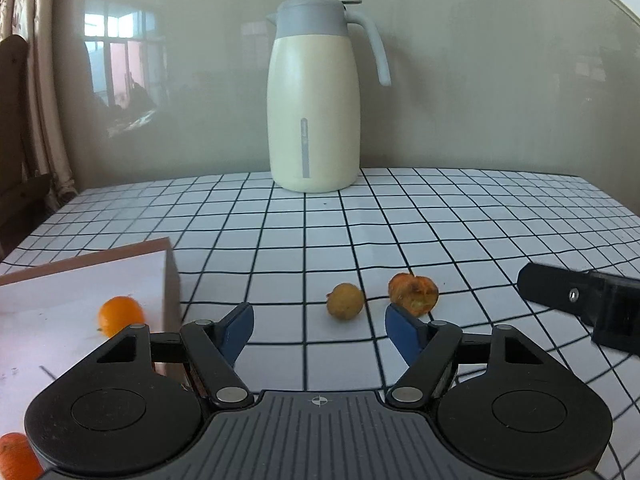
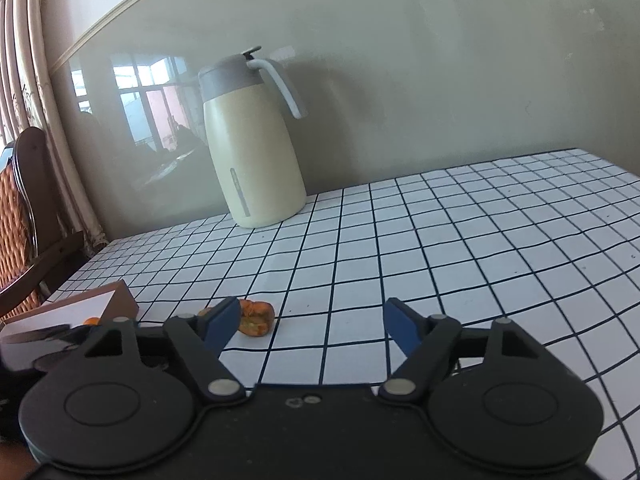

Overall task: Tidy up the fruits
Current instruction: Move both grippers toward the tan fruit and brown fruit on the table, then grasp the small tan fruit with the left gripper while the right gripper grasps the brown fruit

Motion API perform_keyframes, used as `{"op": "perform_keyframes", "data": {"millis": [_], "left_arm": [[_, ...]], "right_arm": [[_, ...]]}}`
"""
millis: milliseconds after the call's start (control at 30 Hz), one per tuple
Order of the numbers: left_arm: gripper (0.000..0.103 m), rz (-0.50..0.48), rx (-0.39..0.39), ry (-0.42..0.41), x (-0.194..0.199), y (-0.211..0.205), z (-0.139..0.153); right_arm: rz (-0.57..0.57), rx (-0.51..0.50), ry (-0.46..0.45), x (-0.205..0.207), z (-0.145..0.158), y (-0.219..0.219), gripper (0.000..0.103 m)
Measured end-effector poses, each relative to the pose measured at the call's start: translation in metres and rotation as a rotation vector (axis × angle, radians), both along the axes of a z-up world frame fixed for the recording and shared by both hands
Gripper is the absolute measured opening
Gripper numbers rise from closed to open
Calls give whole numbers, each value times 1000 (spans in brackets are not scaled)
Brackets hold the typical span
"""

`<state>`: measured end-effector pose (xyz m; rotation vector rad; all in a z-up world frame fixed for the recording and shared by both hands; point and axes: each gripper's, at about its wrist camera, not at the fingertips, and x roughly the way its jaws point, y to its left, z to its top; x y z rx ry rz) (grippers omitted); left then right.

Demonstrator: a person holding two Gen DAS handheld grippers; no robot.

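Observation:
A small yellow-brown fruit [image 1: 345, 301] and a shrivelled orange fruit [image 1: 413, 293] lie side by side on the checked tablecloth. My left gripper [image 1: 319, 328] stands open just short of them, nothing between its blue pads. An orange [image 1: 121, 315] rests inside the shallow brown-rimmed box [image 1: 169, 280] at the left; another orange [image 1: 16, 456] shows at the bottom left corner. My right gripper [image 2: 310, 324] is open and empty, with the shrivelled fruit [image 2: 257, 318] just beyond its left finger [image 2: 222, 326]. The box [image 2: 120, 300] sits at its far left.
A tall cream jug with a grey lid and handle [image 1: 316, 100] stands at the back of the table against the wall. The right gripper's black finger [image 1: 580, 304] juts in from the right of the left wrist view. A wicker chair [image 2: 20, 216] stands left of the table.

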<state>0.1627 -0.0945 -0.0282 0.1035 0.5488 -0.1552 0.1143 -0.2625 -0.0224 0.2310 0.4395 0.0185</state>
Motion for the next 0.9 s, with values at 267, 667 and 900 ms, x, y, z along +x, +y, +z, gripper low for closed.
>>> {"op": "perform_keyframes", "data": {"millis": [267,667,900], "left_arm": [[52,13,-8,42,27,-14,-15],[26,32,-42,83,52,-9,-22],[26,10,14,73,43,-5,-20]], "right_arm": [[9,13,9,8,-2,-2,67],[31,40,31,27,-7,3,66],[41,39,30,34,-6,10,65]]}}
